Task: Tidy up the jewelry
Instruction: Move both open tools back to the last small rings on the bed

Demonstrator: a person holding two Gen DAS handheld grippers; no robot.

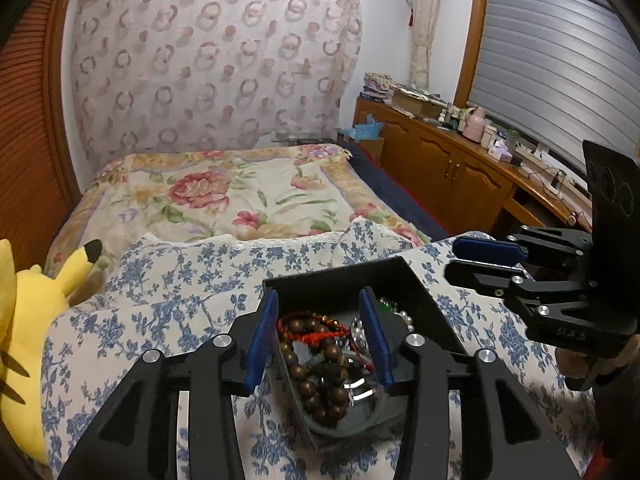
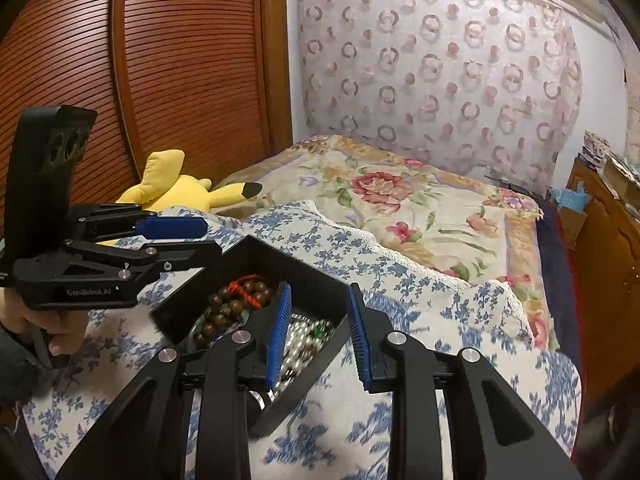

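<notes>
A black open-top box (image 1: 404, 280) sits on a blue-and-white floral pillow (image 1: 168, 304) at the near end of the bed (image 1: 224, 196). Inside the box, a brown wooden bead bracelet (image 1: 316, 376) with a red cord (image 1: 320, 330) lies on the left side, partly over a shallow glass dish (image 1: 360, 396). A string of white pearls (image 2: 298, 350) and a small green item (image 2: 319, 328) lie on the right side of the box. The left claw (image 1: 322, 340) is positioned above the box with its jaws apart; its blue pads (image 1: 262, 344) frame the bead bracelet from either side, and the pictures do not show the pads touching the beads. The right claw (image 2: 318, 330) hovers over the right portion of the box, jaws spread, with one blue pad above the pearls and the other beyond the box's outer wall; it holds nothing. In the left wrist view, the right claw appears at the right edge, beside the box and above the pillow, its fingers pointing left. In the right wrist view, the left claw appears at the left edge, level with the near corner of the box. A yellow plush toy (image 2: 180, 188) lies on the bed just beyond the pillow, next to a wooden slatted wardrobe (image 2: 160, 60). A flowered bedspread (image 2: 420, 200) covers the rest of the bed.
</notes>
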